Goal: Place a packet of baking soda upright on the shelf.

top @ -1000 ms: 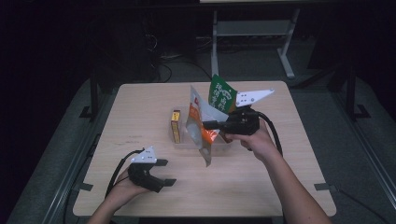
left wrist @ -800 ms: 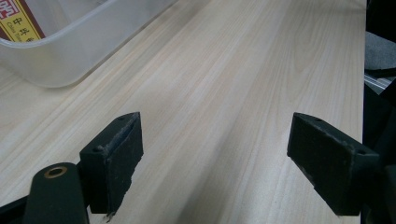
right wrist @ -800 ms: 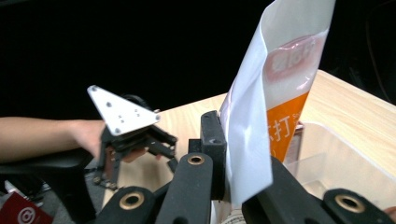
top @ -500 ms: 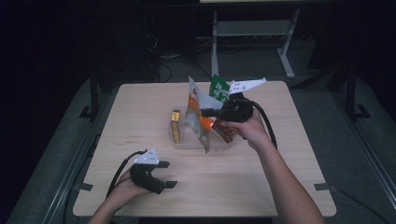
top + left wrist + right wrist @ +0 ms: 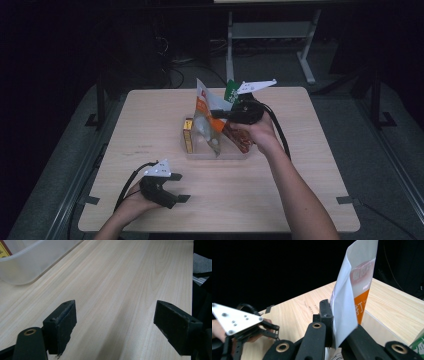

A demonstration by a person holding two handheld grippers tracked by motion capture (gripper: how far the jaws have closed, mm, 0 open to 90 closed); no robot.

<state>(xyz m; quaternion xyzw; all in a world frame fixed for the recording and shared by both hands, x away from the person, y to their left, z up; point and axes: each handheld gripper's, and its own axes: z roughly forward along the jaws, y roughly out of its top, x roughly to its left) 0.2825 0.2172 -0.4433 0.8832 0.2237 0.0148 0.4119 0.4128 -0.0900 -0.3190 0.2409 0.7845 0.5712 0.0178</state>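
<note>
Right jaws: clenched on the white-and-orange pouch (image 5: 352, 302); the pads pinch its lower part, and the pouch rises above them.
Right gripper (image 5: 220, 114): held level above the clear tray (image 5: 240, 154), jaws pointing toward the table's left edge; grey three-cornered plate on top.
Right hand (image 5: 260, 132): wrapped round the gripper body from below; forearm runs in from the near right corner of the table (image 5: 300, 110), raised off the surface.
Pouch position: in the high view it hangs tilted over the tray, its lower end down inside the tray, around the middle of the table toward the far edge.
Left jaws: released, standing wide apart with only bare wood between them.
Left gripper (image 5: 175, 187): low over the surface near the near left corner, jaws pointing toward the right edge; whether it rests on the wood I cannot tell.
Left hand (image 5: 135, 197): grips the body from the near side; the wrist crosses the near edge.
Tray contents: yellow box (image 5: 188, 135) standing against the tray's left wall.
Behind the right gripper: green packet (image 5: 231, 92), upright, toward the far edge.
</note>
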